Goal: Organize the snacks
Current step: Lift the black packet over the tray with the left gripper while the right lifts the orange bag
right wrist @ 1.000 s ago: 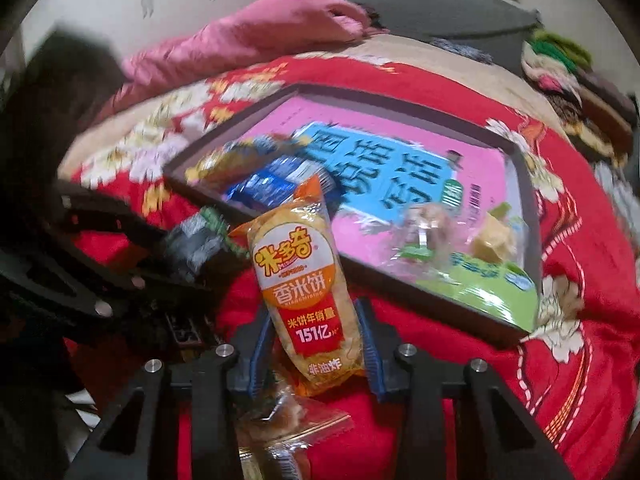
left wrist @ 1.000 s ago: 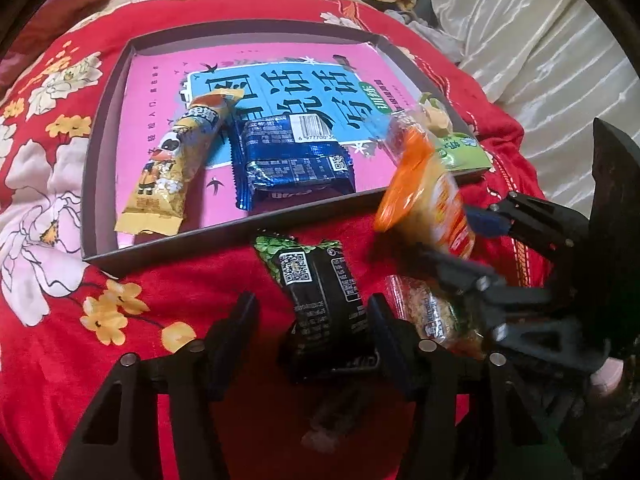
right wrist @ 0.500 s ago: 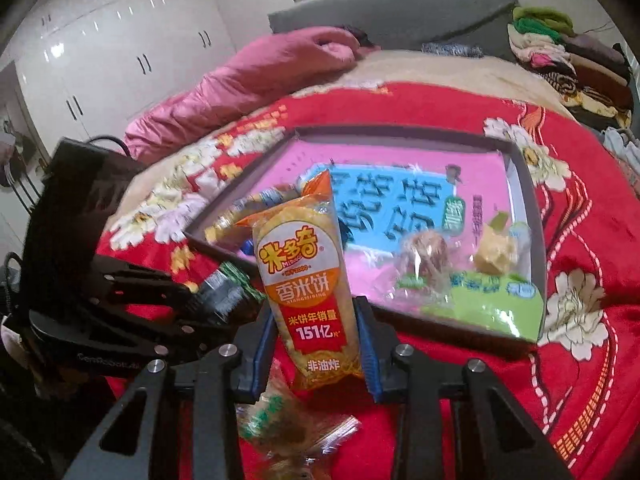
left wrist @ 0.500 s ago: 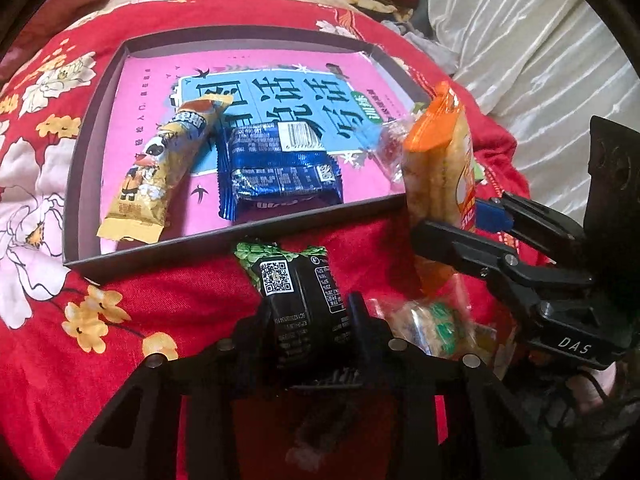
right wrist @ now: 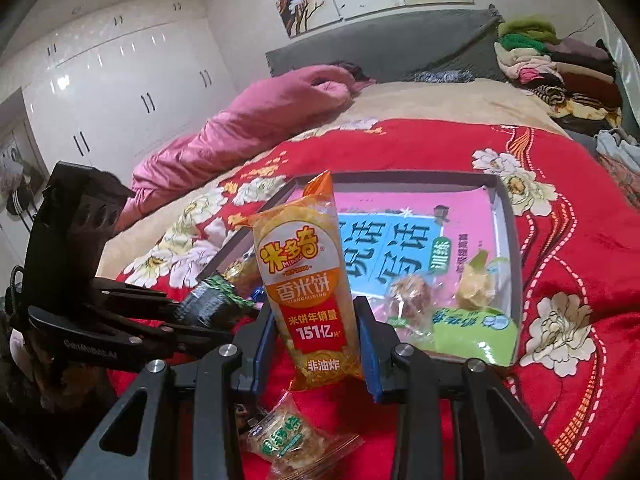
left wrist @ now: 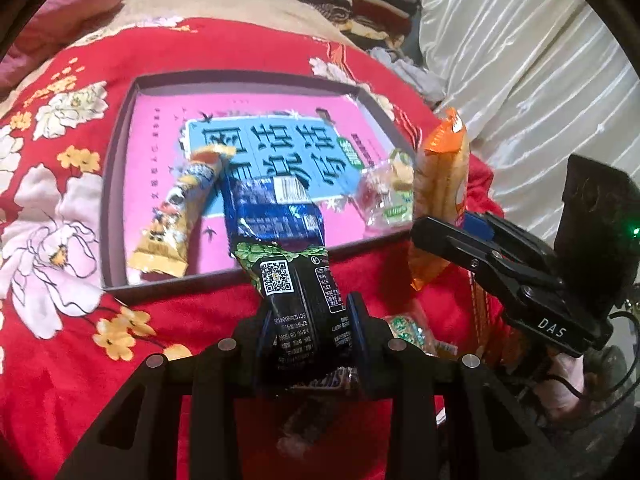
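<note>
My left gripper (left wrist: 310, 320) is shut on a black and green snack packet (left wrist: 304, 296), lifted off the red blanket just in front of the tray (left wrist: 120, 184). My right gripper (right wrist: 316, 340) is shut on an orange rice cracker pack (right wrist: 312, 292), held upright near the tray's front rim (right wrist: 516, 248); the same orange pack (left wrist: 440, 192) shows in the left wrist view. In the tray lie a yellow bar (left wrist: 176, 216), a blue packet (left wrist: 272, 212) and clear-wrapped pastries (left wrist: 386, 196).
A clear-wrapped green-label pastry (right wrist: 288, 436) and a Snickers bar (left wrist: 332, 380) lie on the blanket below the grippers. A pink duvet (right wrist: 240, 120) and a pile of folded clothes (right wrist: 560, 68) sit at the bed's far end. A white curtain (left wrist: 520, 80) hangs at the right.
The left jaws closed on the black packet and lifted it off the blanket. The right gripper rose with the orange pack and tilted up, so more of the room shows.
</note>
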